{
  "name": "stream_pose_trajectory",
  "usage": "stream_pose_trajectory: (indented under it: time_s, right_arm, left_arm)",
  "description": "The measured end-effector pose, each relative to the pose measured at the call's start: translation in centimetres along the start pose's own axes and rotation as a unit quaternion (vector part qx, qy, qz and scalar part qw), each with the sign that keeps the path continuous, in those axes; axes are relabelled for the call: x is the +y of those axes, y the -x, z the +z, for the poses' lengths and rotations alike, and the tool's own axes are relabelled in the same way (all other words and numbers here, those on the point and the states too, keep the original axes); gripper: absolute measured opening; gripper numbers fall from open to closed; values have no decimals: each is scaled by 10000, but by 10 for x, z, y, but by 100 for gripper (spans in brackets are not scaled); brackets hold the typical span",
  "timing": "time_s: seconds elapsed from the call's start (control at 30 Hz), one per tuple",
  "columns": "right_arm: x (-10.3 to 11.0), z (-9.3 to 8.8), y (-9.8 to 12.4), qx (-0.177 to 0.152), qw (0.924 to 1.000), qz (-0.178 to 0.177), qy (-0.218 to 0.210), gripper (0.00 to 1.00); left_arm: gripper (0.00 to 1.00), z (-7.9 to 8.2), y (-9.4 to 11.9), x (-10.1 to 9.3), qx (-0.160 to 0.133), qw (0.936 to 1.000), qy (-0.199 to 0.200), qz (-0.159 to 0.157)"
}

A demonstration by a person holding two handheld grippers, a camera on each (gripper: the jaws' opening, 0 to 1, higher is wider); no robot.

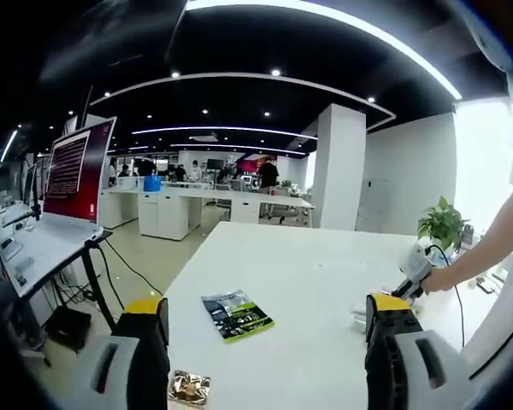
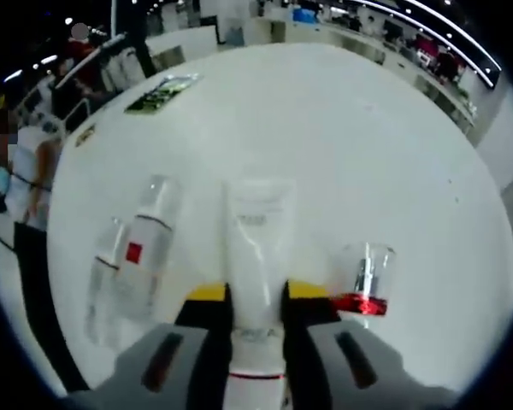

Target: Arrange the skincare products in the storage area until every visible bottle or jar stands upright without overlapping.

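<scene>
My right gripper point(image 2: 256, 299) is clamped on a white tube point(image 2: 256, 248) that lies on the white table point(image 2: 342, 145). A clear bottle with a red label point(image 2: 145, 252) lies left of it, a small jar point(image 2: 365, 278) stands right. My left gripper point(image 1: 269, 320) has its jaws wide apart above the table, near a green packet point(image 1: 237, 314).
</scene>
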State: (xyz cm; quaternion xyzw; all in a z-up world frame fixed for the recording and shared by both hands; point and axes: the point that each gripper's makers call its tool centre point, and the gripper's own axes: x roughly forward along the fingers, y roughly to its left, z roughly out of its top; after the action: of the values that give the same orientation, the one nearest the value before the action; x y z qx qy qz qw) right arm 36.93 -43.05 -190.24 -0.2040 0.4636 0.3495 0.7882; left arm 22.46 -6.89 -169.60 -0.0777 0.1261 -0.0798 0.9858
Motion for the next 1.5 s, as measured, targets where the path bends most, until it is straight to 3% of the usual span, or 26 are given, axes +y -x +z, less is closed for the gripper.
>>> stream_pose_trajectory:
  time_s: [0.13, 0.5, 0.73, 0.93, 1.17, 1.33, 1.5]
  right_arm:
    - [0, 0, 1, -73, 9999, -62, 59, 14]
    - [9, 6, 7, -61, 9994, 40, -338, 5]
    - [19, 13, 11, -162, 9998, -52, -110, 4]
    - [14, 32, 31, -647, 9971, -151, -380, 4]
    - [15, 44, 53, -1071, 9926, -214, -525, 4]
    - [13, 75, 80, -1816, 9801, -347, -720, 4]
    - [32, 95, 95, -2217, 9715, -202, -813, 5]
  left_arm:
    - [98, 2, 3, 1, -89, 9999, 73, 3]
    - [96, 10, 10, 6, -270, 9995, 143, -4]
    - [95, 14, 13, 7, -335, 9993, 157, -51]
    - [93, 11, 8, 4, -299, 9989, 320, -165]
    - [91, 18, -5, -11, -327, 9978, 341, -463]
    - [91, 23, -16, -33, -306, 9948, 393, -891]
    - [90, 24, -27, -45, -273, 9922, 463, -1121]
